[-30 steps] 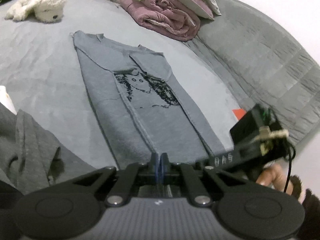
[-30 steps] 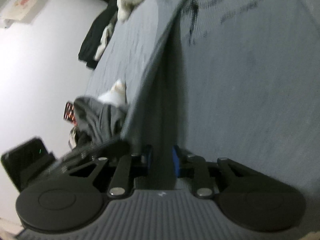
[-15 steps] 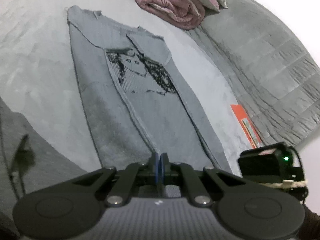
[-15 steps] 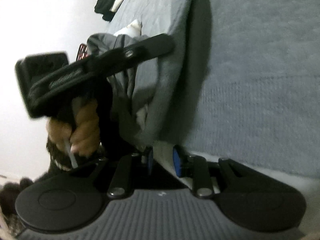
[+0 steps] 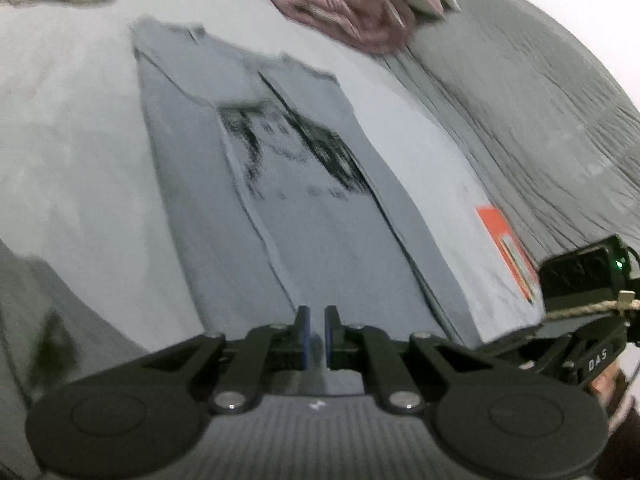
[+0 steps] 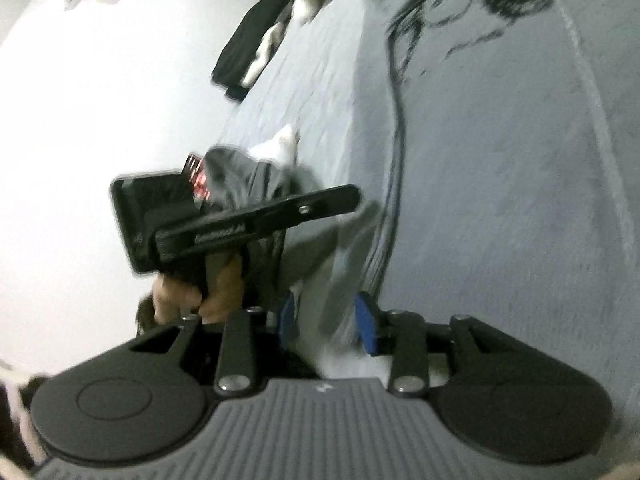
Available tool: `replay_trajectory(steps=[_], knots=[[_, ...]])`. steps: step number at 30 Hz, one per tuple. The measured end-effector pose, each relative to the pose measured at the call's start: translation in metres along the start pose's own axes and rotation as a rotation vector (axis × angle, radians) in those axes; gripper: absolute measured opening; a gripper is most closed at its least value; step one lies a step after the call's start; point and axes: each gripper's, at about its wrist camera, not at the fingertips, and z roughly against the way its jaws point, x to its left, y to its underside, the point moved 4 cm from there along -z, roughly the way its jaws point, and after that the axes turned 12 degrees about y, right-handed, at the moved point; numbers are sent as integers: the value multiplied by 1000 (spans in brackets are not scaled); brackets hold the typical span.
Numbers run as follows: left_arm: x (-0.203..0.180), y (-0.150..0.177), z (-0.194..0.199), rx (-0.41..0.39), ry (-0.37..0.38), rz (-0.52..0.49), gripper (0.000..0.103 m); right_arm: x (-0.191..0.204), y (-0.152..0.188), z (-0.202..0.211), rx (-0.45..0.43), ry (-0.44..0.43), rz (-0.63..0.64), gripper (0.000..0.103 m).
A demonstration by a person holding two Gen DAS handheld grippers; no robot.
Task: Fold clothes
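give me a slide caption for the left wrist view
Left gripper, fingers nearly together, at the hem of a grey printed t-shirt with both sides folded in, on a grey bed.

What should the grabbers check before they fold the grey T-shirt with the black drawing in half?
1. Both sides of the grey printed T-shirt folded in and lying flat: ok.
2. Left gripper at the near hem: ok. Whether its almost shut jaws pinch the hem: cannot tell.
3. Right gripper holding cloth: not ok. Its jaws are opening, with blurred grey cloth between them, not pressed.
4. Rolled pink blanket lying clear of the collar: ok.
5. Bare grey bed cover beside the shirt: ok.
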Motion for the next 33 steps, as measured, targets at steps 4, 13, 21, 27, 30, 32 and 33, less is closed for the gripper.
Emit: replay_trajectory(steps=[4,13,21,27,30,32,33], knots=[[10,-11,2,-60,-66,-28,5,-6,-21,-9,-37,25,-43,39],[20,-15,-15,39,-97,-29,9,-21,-73,-48,-101,129,-84,42],[15,-21,-24,66,-59,-59,9,-16,-113,-75,-224,147,-81,40],[10,-20,-31,86,-32,-80,9,-14,-114,-80,-287,224,-55,5],[9,-20,-29,84,-32,-77,11,-11,-112,-78,-317,291,0,4],[10,-20,-29,89,-36,-74,12,-12,-111,-81,-306,293,6,6],[9,-20,-29,88,-37,-74,12,-12,-110,-80,-302,287,5,11]])
